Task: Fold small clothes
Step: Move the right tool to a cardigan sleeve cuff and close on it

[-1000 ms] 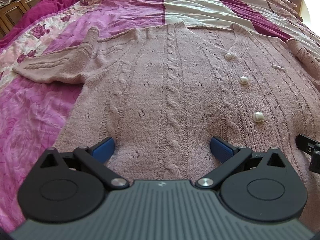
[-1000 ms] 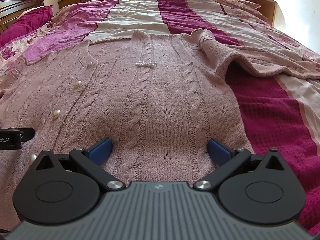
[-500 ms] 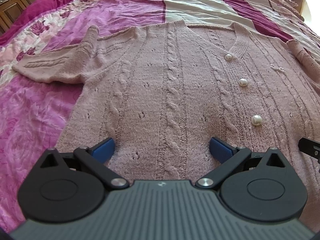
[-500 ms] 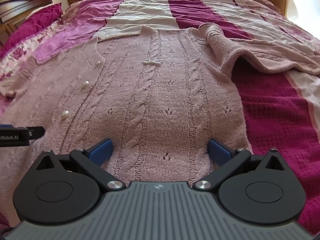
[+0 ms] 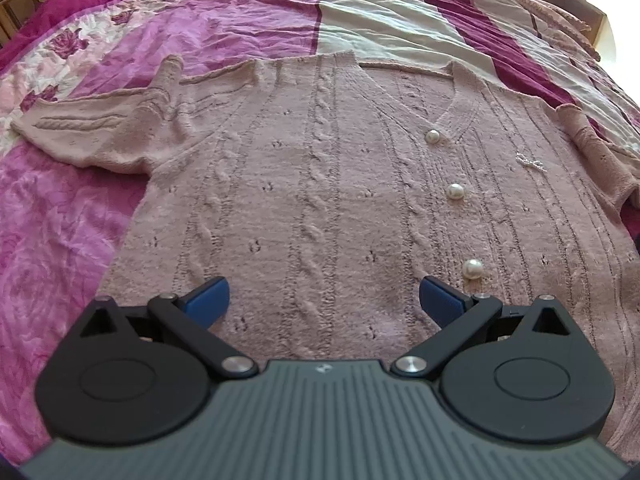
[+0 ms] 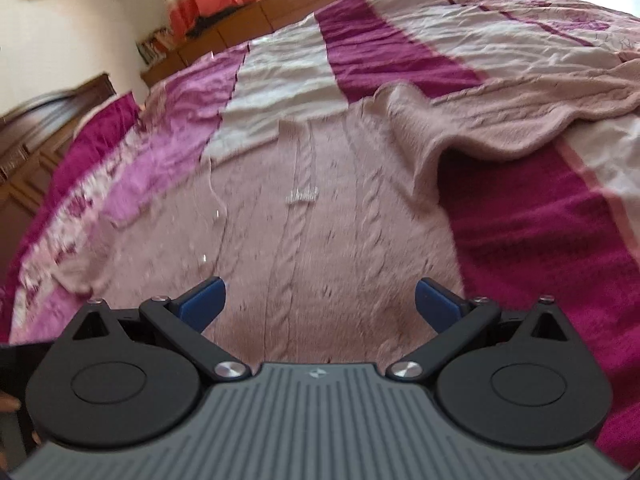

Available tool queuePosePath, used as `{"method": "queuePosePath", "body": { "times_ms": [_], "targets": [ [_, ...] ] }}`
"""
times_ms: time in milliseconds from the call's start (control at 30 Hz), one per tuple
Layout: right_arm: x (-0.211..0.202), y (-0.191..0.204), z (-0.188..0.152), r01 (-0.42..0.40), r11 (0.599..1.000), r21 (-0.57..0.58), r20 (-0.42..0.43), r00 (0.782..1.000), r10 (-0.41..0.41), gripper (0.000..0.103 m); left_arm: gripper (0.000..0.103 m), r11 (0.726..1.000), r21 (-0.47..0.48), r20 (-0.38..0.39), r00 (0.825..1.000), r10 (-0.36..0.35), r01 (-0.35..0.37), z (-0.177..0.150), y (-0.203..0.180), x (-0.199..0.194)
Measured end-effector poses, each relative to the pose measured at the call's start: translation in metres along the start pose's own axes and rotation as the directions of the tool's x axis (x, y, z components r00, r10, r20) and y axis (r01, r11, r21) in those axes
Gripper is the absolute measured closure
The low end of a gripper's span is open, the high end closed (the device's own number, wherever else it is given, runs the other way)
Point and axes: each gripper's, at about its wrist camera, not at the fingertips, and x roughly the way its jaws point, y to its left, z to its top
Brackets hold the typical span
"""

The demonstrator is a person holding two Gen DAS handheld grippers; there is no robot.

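Note:
A dusty-pink cable-knit cardigan (image 5: 320, 184) with pearl buttons (image 5: 455, 191) lies spread flat, front up, on the bed. Its left sleeve (image 5: 96, 136) lies out to the left. In the right wrist view the cardigan (image 6: 320, 240) is blurred, and its right sleeve (image 6: 500, 120) trails off to the right. My left gripper (image 5: 323, 300) is open and empty, hovering over the hem's left half. My right gripper (image 6: 320, 300) is open and empty over the hem's right half, tilted.
The bed has a striped magenta, pink and cream cover (image 5: 380, 20). Wooden furniture (image 6: 24, 152) stands at the left of the bed, and a wooden ledge (image 6: 280, 8) runs along its far side. A dark edge of the other gripper (image 6: 16, 360) shows at lower left.
The right gripper has swung and tilted, so its view is now blurred and rolled with more of the room showing. The left gripper has shifted slightly. Both stay open.

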Motion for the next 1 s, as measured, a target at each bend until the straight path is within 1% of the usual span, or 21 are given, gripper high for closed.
{"method": "queuePosePath", "body": {
  "times_ms": [200, 333, 533, 667, 833, 1000],
  "targets": [
    [-0.010, -0.034, 0.026, 0.005, 0.998, 0.059, 0.049, 0.999, -0.008, 0.000, 0.000, 0.999, 0.026, -0.009, 1.000, 0.022, -0.022, -0.005, -0.006, 0.006],
    [-0.009, -0.062, 0.044, 0.023, 0.995, 0.097, 0.078, 0.996, -0.031, 0.000, 0.000, 0.998, 0.045, -0.013, 0.999, 0.036, -0.035, -0.007, -0.009, 0.009],
    [-0.009, -0.114, 0.070, 0.033, 0.978, 0.204, 0.139, 0.988, -0.062, 0.000, 0.000, 0.997, 0.061, -0.016, 0.998, 0.055, -0.054, -0.010, -0.012, 0.013],
    [-0.005, -0.150, 0.085, 0.055, 0.959, 0.277, 0.181, 0.978, -0.108, 0.000, 0.000, 0.995, 0.071, -0.011, 0.998, 0.068, -0.067, -0.011, -0.014, 0.015],
    [0.012, -0.184, 0.096, 0.098, 0.936, 0.339, 0.194, 0.966, -0.172, 0.000, 0.000, 0.994, 0.075, -0.006, 0.997, 0.075, -0.074, -0.013, -0.016, 0.015],
    [0.032, -0.211, 0.104, 0.074, 0.898, 0.434, 0.195, 0.965, -0.174, 0.000, 0.000, 0.994, 0.081, 0.000, 0.997, 0.079, -0.078, -0.014, -0.016, 0.016]
  ]
}}
